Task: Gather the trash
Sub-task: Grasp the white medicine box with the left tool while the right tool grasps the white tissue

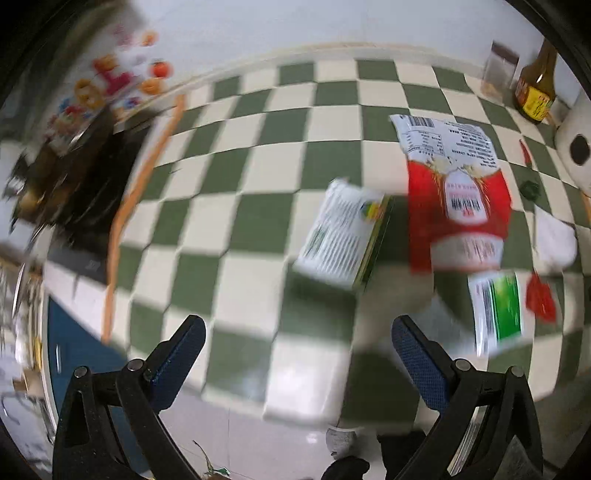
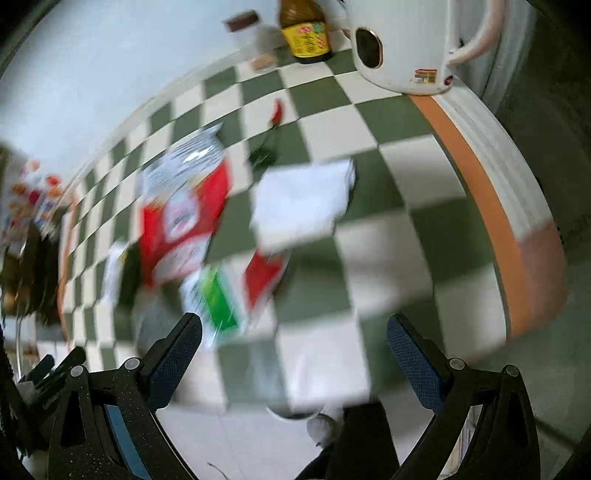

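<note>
Trash lies on a green-and-white checkered tablecloth. A large red-and-white wrapper sits at the right of the left wrist view, a small white-and-green box beside it, and a green-and-white packet nearer. A crumpled white tissue, a small red scrap and a red chilli lie close by. My left gripper hangs open above the cloth, empty. My right gripper is open too, just right of the green packet. Both views are blurred.
A white kettle, a brown sauce bottle and a lidded jar stand at the table's far right. A dark bag with colourful packaging sits at the left. The table's orange-trimmed edge curves on the right.
</note>
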A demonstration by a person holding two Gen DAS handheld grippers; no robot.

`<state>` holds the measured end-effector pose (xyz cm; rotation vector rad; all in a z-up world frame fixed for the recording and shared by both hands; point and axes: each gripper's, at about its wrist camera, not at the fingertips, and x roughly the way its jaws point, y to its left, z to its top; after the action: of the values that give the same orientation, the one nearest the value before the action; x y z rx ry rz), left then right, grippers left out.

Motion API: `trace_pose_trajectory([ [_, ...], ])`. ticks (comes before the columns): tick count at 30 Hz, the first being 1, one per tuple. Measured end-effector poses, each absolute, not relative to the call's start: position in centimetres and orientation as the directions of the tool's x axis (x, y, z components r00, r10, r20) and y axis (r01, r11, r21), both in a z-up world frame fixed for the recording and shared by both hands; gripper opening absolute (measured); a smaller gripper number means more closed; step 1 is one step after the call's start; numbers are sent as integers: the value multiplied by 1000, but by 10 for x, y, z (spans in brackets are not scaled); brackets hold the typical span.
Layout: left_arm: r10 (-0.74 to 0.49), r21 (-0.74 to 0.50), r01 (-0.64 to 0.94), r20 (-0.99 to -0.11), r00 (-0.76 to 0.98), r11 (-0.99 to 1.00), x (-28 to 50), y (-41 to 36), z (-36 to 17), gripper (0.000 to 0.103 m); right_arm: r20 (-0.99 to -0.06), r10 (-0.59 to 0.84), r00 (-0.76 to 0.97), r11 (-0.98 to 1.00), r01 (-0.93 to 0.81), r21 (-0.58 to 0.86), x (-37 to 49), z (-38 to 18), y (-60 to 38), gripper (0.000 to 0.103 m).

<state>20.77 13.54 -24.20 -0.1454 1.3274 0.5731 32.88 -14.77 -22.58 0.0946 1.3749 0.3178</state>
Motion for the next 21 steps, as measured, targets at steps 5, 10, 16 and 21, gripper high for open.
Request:
trace_pose_trajectory([
  [5, 251, 213, -393, -967, 48, 895, 264, 151, -287, 102, -965, 222, 141, 967, -158, 200, 393, -263, -127, 101],
  [10, 200, 177, -373, -980, 22, 911, 280, 164, -311, 73, -978, 158, 139, 970, -207, 127, 415, -287, -100, 90],
  [16, 218, 177, -416, -974, 53, 892, 267, 171, -302, 67, -966, 115, 232, 961, -271, 49, 412, -285, -79, 23],
  [21, 275, 190, -465, -954, 122, 864, 238, 165, -270, 67, -946, 162, 279, 957, -277, 82, 399, -263, -79, 9],
])
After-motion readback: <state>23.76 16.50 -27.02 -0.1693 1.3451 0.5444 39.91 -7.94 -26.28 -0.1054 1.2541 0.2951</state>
